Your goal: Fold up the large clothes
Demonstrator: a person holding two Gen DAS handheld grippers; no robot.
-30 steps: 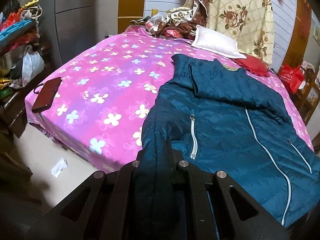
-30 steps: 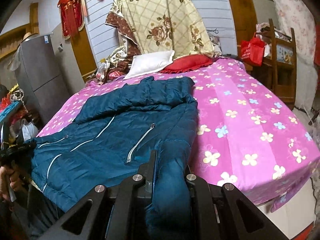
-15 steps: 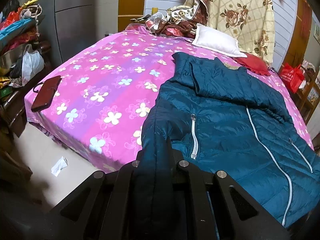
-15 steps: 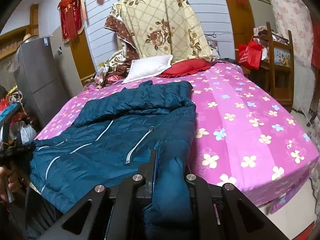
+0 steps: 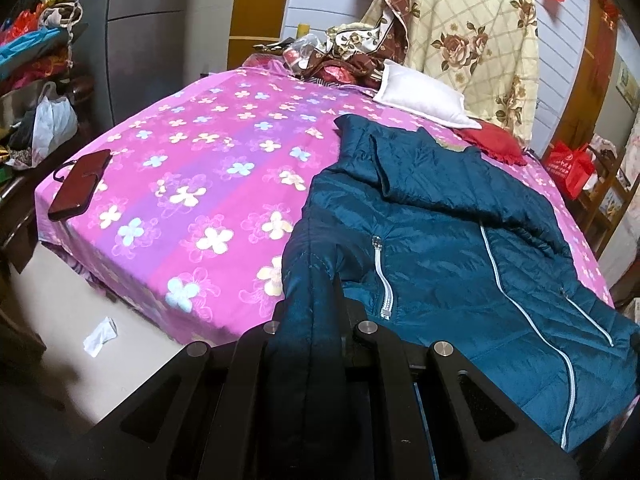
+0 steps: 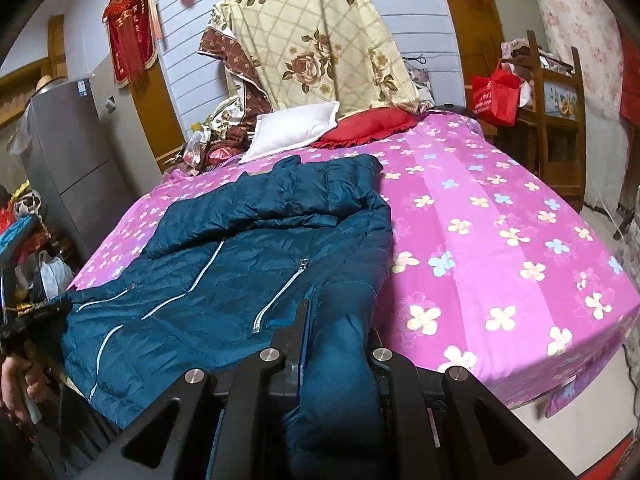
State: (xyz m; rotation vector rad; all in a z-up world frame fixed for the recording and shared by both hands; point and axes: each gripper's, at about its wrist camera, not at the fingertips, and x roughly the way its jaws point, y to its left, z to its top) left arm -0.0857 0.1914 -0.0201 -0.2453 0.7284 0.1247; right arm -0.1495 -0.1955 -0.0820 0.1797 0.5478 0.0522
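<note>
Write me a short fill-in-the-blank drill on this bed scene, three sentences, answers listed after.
1. Both the left gripper and the right gripper are shut on the teal ____.
2. The white pillow lies beside a ____ cushion at the head of the bed.
3. The dark phone case lies on the bed's ____-patterned sheet, apart from the jacket.

Missing words: jacket; red; flower

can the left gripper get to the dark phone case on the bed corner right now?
Probably not as things stand. The left gripper is shut on the teal jacket, so it would have to let go first. The path itself looks free: only bare floral sheet lies between it and the phone case.
</note>
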